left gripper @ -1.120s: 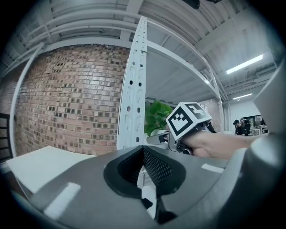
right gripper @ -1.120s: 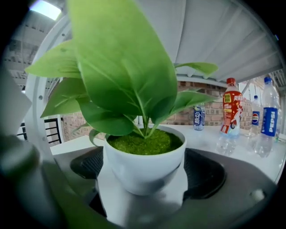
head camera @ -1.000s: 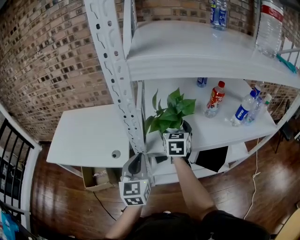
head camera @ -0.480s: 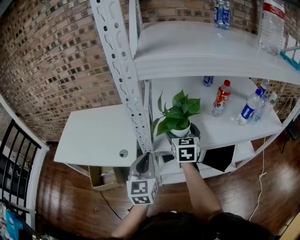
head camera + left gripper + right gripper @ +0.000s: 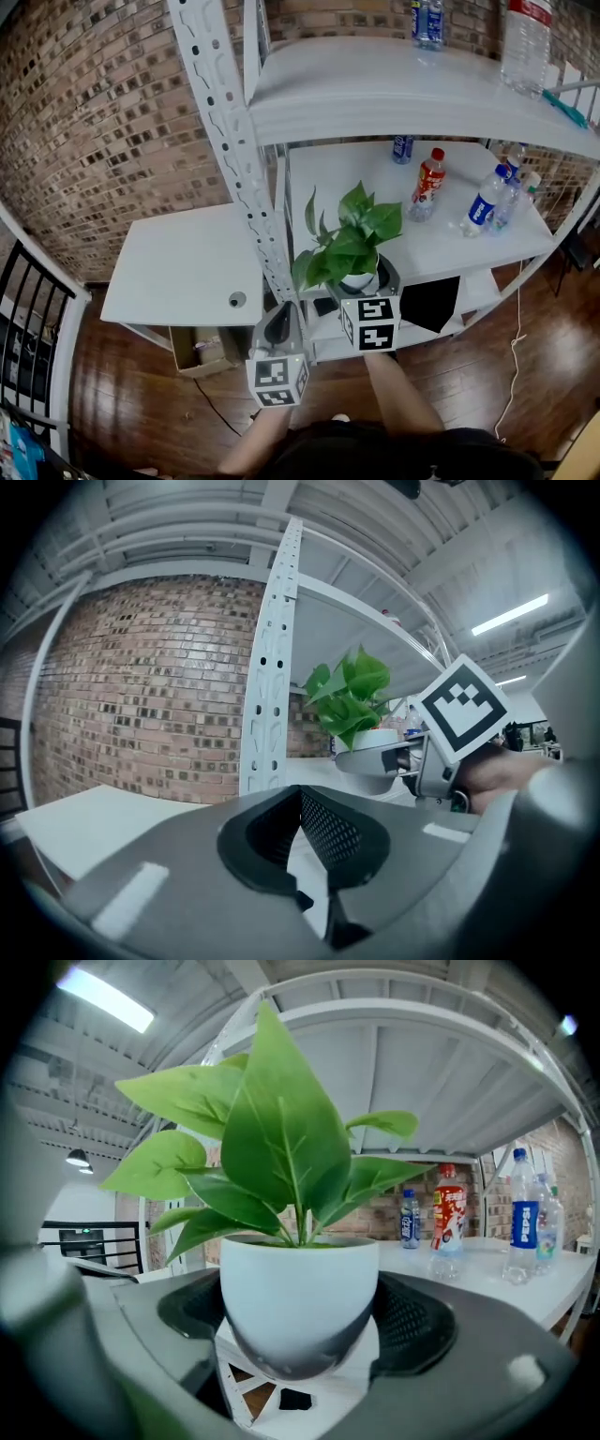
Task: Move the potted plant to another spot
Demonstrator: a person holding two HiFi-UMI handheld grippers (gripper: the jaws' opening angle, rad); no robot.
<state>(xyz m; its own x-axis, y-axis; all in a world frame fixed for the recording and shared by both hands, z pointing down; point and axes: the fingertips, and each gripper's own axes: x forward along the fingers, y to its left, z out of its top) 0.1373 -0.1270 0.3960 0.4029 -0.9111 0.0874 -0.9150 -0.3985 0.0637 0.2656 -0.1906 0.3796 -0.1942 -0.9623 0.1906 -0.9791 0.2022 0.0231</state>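
Note:
The potted plant [image 5: 352, 234], green leaves in a small white pot [image 5: 298, 1297], hangs at the front edge of the white middle shelf [image 5: 441, 253]. My right gripper [image 5: 360, 281] is shut on the pot, one pad on each side. The pot's underside is off the shelf board, and floor shows beneath it in the right gripper view. My left gripper [image 5: 278, 325] is level beside the perforated shelf post [image 5: 230, 131], its jaws together and empty. In the left gripper view, the plant [image 5: 352, 700] and right gripper [image 5: 380, 761] are ahead on the right.
Several drink bottles [image 5: 427, 186] stand at the back and right of the middle shelf, with more bottles [image 5: 525, 42] on the top shelf. Left of the post is a white table [image 5: 178, 267] with a cardboard box [image 5: 192, 347] under it. A black sheet [image 5: 427, 305] lies on the lower shelf.
My right gripper has drawn the plant back from the shelf toward me and slightly up. The left gripper has stayed put.

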